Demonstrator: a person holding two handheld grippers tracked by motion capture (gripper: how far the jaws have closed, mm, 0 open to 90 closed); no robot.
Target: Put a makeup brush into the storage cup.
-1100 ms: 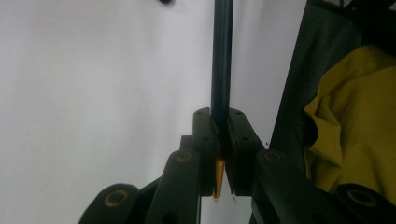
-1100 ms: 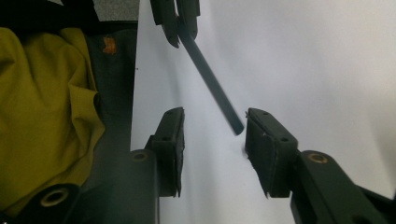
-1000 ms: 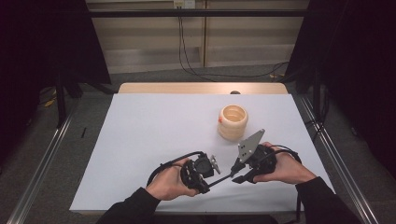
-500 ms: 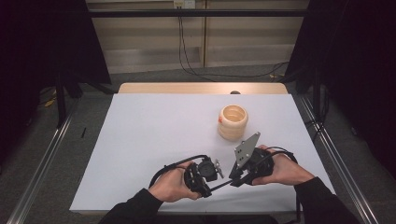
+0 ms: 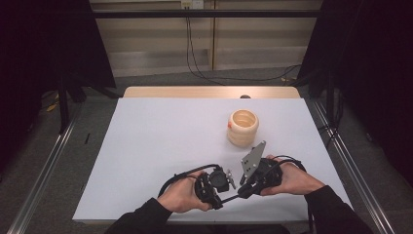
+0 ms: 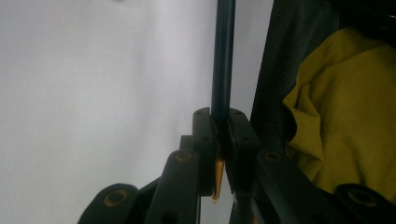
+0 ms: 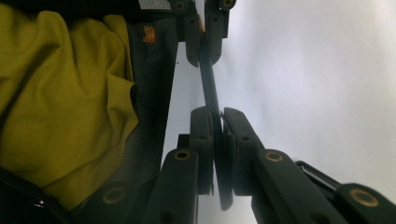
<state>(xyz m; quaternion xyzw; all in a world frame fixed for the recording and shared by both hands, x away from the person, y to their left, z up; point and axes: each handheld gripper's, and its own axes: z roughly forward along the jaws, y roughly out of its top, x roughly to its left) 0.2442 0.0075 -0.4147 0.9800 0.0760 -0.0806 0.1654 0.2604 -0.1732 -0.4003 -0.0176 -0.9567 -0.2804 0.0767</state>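
At the table's near edge, both grippers clamp one slim dark pencil-like stick (image 5: 233,197), left gripper (image 6: 220,135) near its yellowish tip, right gripper (image 7: 218,130) having just closed on its other end, while the unlabelled cream ribbed cup (image 5: 243,127) stands beyond amid open white tabletop (image 5: 160,131).

No readable text, label, brand, number or sign appears on anything here.

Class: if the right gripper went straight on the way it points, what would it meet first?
Most likely the left gripper, which faces it and clamps the far end of the rod. The right gripper has jaws that have just been closing, with that rod between them.
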